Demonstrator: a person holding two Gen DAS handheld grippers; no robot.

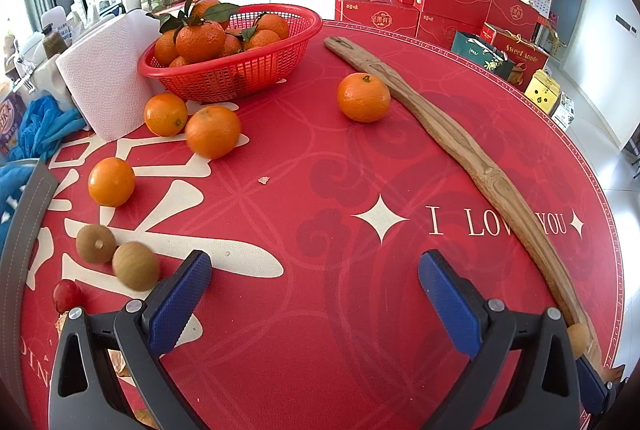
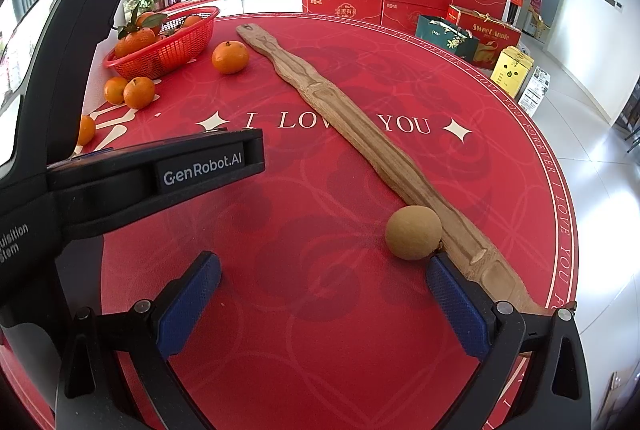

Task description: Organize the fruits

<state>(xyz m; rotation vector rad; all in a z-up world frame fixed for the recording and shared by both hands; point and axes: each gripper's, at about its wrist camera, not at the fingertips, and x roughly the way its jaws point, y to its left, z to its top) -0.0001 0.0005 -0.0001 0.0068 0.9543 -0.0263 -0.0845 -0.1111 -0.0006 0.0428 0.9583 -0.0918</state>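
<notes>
A red mesh basket holds several leafy oranges at the far left of the round red table. Loose oranges lie outside it: one beside the wooden stick, two in front of the basket, one nearer. Two brown round fruits and a small red fruit sit by my left gripper, which is open and empty. Another brown fruit rests against the stick, just ahead of my open, empty right gripper.
A long wooden stick crosses the table diagonally. A white paper roll and blue cloth stand left of the basket. Red gift boxes are stacked beyond the far edge. The left gripper's body fills the right view's left side.
</notes>
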